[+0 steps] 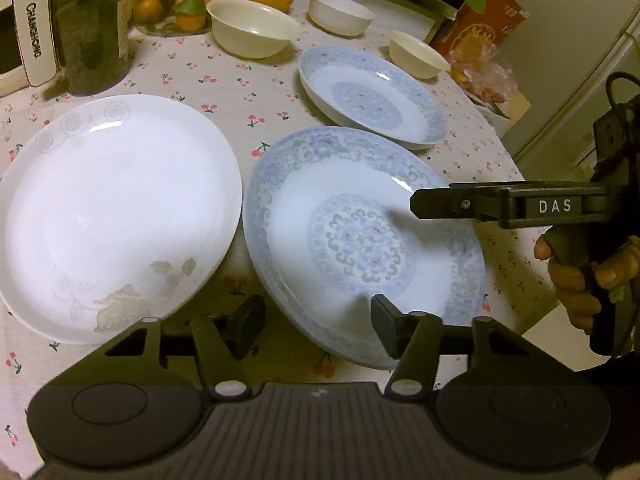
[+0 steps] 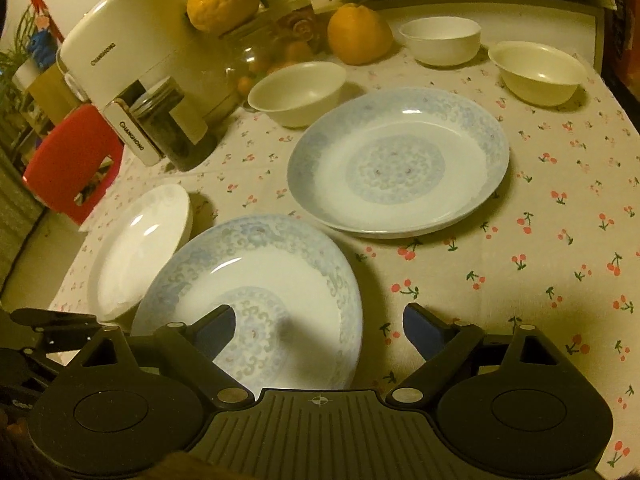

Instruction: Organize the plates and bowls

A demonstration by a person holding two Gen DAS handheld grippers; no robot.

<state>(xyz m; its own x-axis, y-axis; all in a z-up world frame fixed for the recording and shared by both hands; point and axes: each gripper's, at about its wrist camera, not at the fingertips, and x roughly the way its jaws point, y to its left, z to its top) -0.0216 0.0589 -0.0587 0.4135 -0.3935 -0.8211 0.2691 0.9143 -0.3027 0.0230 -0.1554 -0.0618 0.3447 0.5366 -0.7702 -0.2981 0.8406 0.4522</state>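
Three plates lie on a cherry-print table (image 2: 540, 208): a white plate (image 1: 116, 216) at left, a near blue-patterned plate (image 1: 360, 240) beside it, a far blue-patterned plate (image 1: 372, 96) beyond. Three cream bowls (image 1: 252, 32) sit farther back. Left gripper (image 1: 312, 326) and right gripper (image 2: 318, 326) hover over the near plate, fingers spread wide, holding nothing.

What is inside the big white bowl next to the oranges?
Nothing shows inside the big white bowl: its inner wall looks plain and bare. The very bottom is hidden by its near rim. It sits alone on the cherry tablecloth, not stacked.
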